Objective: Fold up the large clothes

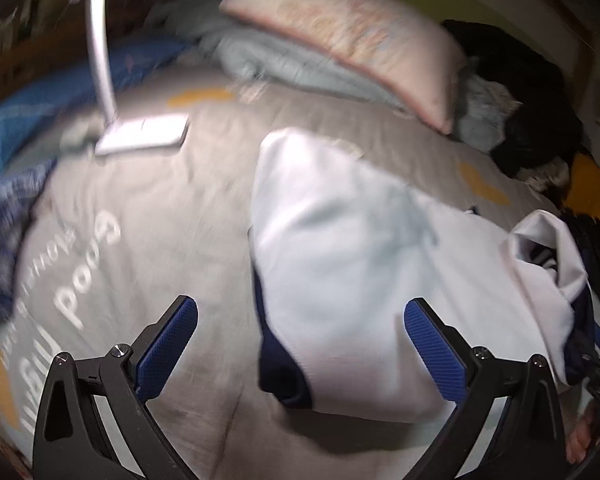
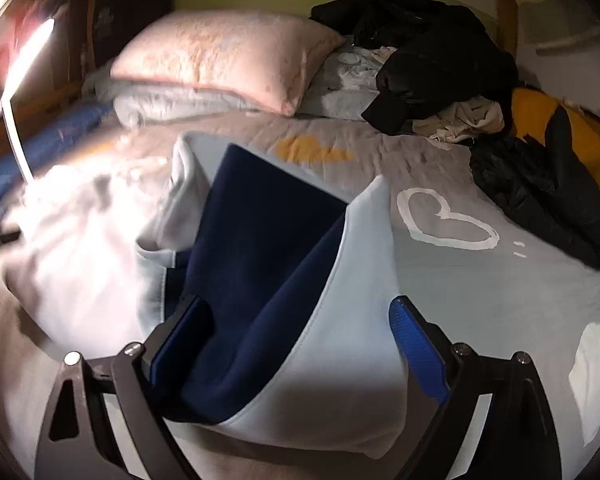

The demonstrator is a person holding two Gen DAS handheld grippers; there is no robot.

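A pale blue sweatshirt with navy blue panels [image 1: 340, 240] lies partly folded on a grey bedcover [image 1: 160, 208] printed with orange patches. In the left wrist view the left gripper [image 1: 300, 344] hangs above the garment's near edge with its blue-padded fingers [image 1: 168, 344] spread wide; nothing is pinched between them, and the navy cuff sits in the gap below. White lettering on the cover, seen upside down, reads "Good", with a second word beneath that looks like "Night", though blur and the gripper frame hide most of it.

In the right wrist view the right gripper [image 2: 300, 344] also stands wide open. A fold of the sweatshirt [image 2: 268, 272], navy on the left and pale blue on the right, rises up between its fingers; the left pad seems to brush the navy cloth, the right pad stands clear of it. A white outlined heart [image 2: 444, 220] is drawn on the cover just right of the garment.

At the head of the bed lies a pink patterned pillow [image 2: 220, 60] on a folded pale grey blanket [image 2: 180, 104]. A heap of black clothing [image 2: 428, 56] sits to its right. A white desk lamp [image 1: 140, 132] with a flat base stands on the cover, its head glaring.
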